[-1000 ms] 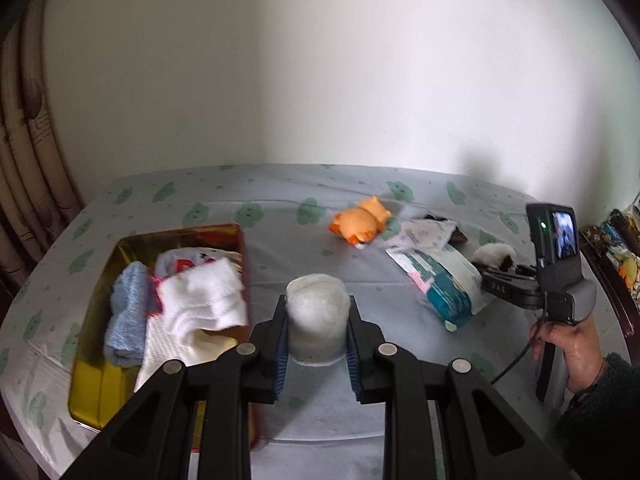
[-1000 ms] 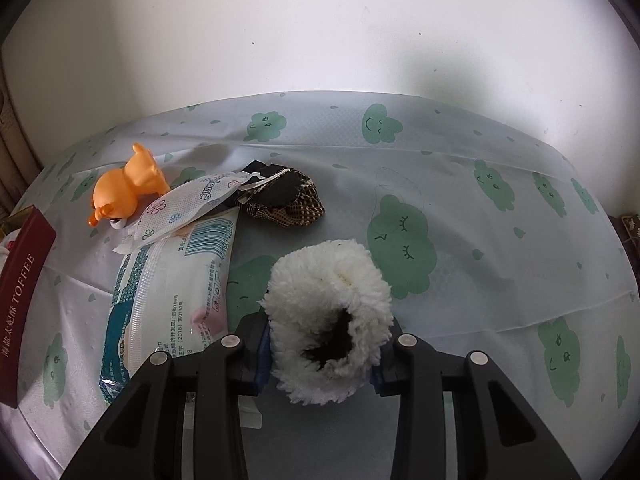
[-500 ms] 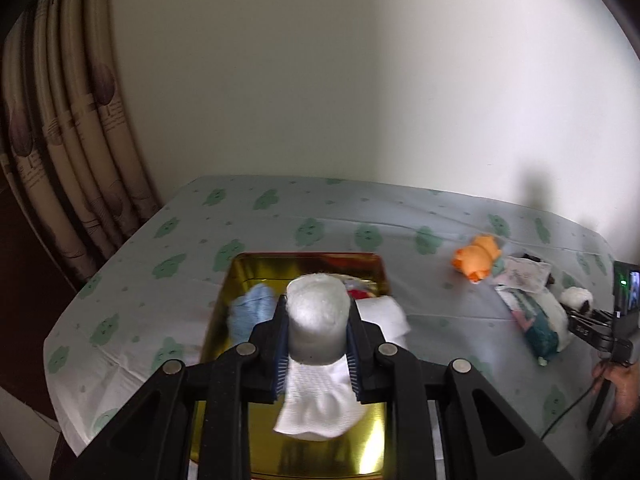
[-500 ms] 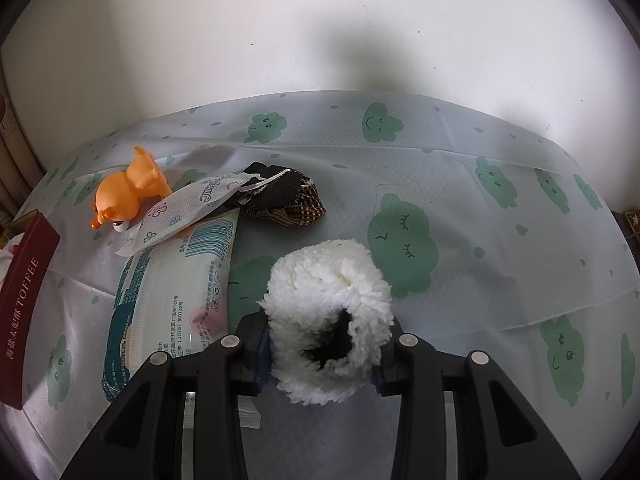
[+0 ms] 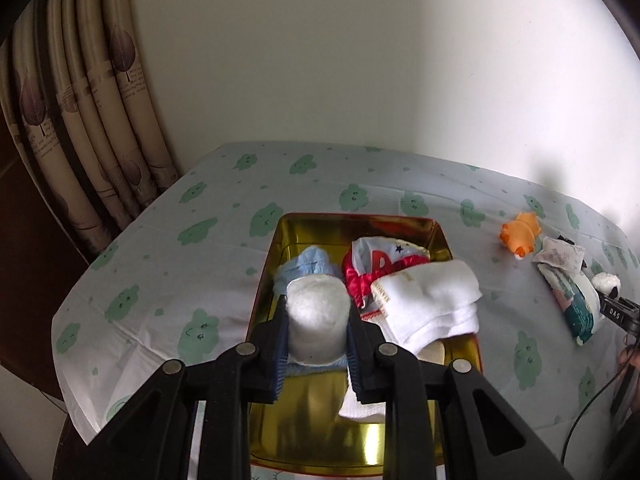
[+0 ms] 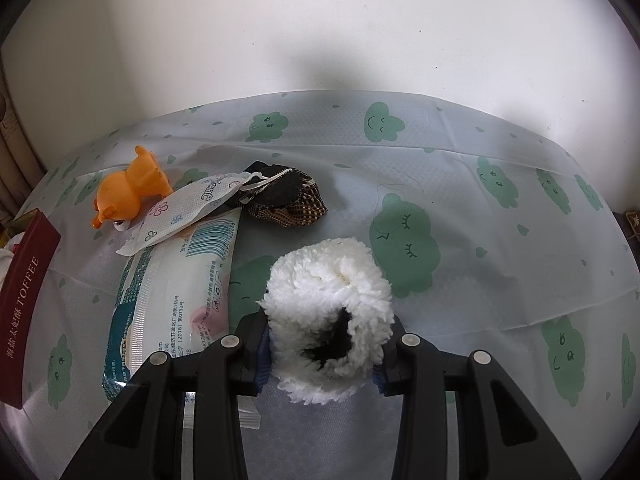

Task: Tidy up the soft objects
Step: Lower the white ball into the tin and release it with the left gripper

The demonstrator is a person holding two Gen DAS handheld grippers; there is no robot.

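Maroon tin lid (image 6: 25,304) reading "TOFFEE", barcoded wipes pack (image 6: 176,292)

We've got the left wrist cam angled down, close over the gold tin (image 5: 362,450). Right wrist cam sits low over the surface (image 6: 500,264), facing the wall. Both catch the orange toy (image 5: 519,235) and wipes pack (image 6: 176,300).

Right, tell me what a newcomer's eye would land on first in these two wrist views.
First, the white cotton wad clamped in the left gripper over the shiny gold tin, which already holds a folded white towel and a light blue cloth. Next, the fluffy white plush piece with a black patch squeezed in the right gripper. Behind it, an orange toy animal lies on the cloud-print tablecloth.
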